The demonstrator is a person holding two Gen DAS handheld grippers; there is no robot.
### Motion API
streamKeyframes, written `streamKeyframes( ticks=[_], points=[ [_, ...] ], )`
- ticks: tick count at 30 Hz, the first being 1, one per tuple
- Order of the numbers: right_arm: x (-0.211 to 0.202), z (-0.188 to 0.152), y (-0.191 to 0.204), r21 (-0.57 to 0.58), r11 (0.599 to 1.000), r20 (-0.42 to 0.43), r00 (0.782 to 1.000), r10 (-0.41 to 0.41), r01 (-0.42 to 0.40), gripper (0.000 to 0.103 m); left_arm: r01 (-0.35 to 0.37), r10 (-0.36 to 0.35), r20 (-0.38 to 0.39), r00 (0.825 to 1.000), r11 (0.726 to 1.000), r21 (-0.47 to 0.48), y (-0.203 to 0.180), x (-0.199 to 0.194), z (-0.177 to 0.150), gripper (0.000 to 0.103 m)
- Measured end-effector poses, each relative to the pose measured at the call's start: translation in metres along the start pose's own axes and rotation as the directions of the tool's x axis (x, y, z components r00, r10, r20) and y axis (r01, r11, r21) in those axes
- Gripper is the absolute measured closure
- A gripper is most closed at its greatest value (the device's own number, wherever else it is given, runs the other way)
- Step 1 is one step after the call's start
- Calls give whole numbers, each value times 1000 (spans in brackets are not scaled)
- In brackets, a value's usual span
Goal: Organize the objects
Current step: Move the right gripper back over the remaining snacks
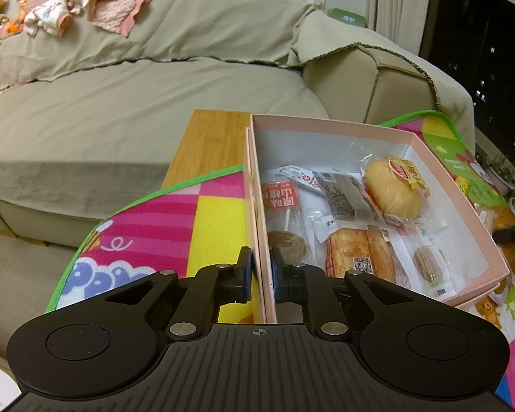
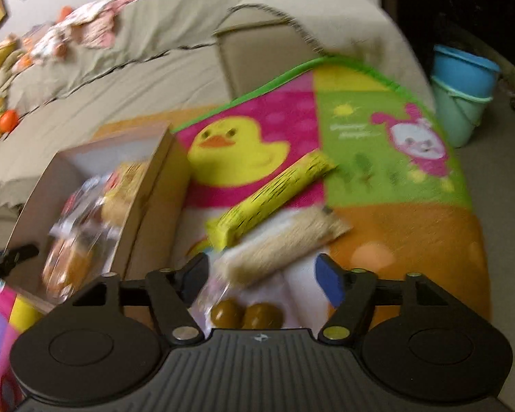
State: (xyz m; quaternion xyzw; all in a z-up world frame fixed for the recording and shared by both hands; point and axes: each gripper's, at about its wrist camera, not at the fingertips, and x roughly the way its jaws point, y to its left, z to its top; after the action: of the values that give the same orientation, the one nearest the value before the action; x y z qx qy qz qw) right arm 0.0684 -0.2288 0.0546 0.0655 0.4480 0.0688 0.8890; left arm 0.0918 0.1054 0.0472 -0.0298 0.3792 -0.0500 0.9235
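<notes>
My left gripper is shut on the left wall of the open pink box, one pad inside and one outside. Inside the box lie several wrapped snacks: a yellow bun, a red-labelled packet, an orange packet. In the blurred right wrist view, my right gripper stands open just above the play mat, right of the box. A beige snack bar lies between its fingers, untouched. A yellow packet lies beyond it, and a packet of brown balls sits close under the gripper.
The box rests on a colourful play mat over a wooden table. A covered sofa with loose clothes stands behind. Stacked blue and green buckets stand on the floor to the right.
</notes>
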Motion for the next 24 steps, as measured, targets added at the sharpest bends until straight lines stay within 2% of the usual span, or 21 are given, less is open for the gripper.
streamKeyframes(
  ticks=[2,7,9,11,13,14,19,22,23,24],
  points=[
    [1,-13,9,-62,998,-5,1000,7,-8,24,-1,1,-1,1000,1000,1,0,0,0,90],
    [8,-37,27,-205,979,-35,999,-4,-3,25,-1,1,-1,1000,1000,2,0,1,-1,90],
    [6,-45,33,-267,963,-20,999,-37,30,31,-1,1,-1,1000,1000,2,0,1,-1,90],
    [2,-49,35,-288,957,-22,999,-43,35,48,-2,2,-1,1000,1000,2,0,1,-1,90],
    [-3,-55,34,-293,956,-53,998,-18,2,56,-1,1,-2,1000,1000,2,-1,1,-1,90],
    [-6,-58,33,-307,952,-52,998,-22,5,56,-2,2,-2,1000,1000,2,-1,1,-2,90],
    [-16,-68,28,-378,921,-11,995,-103,92,56,-3,3,-2,1000,1000,5,-1,2,-2,90],
    [-17,-67,25,-428,872,50,970,-239,237,55,-3,3,-3,1000,1000,4,-1,2,-2,90],
    [-18,-64,21,-413,873,64,964,-256,260,53,-4,4,-3,1000,1000,4,-1,2,-2,90],
    [-21,-58,16,-373,895,60,969,-240,245,53,-4,4,-3,1000,1000,4,-2,2,-3,90]
  ],
)
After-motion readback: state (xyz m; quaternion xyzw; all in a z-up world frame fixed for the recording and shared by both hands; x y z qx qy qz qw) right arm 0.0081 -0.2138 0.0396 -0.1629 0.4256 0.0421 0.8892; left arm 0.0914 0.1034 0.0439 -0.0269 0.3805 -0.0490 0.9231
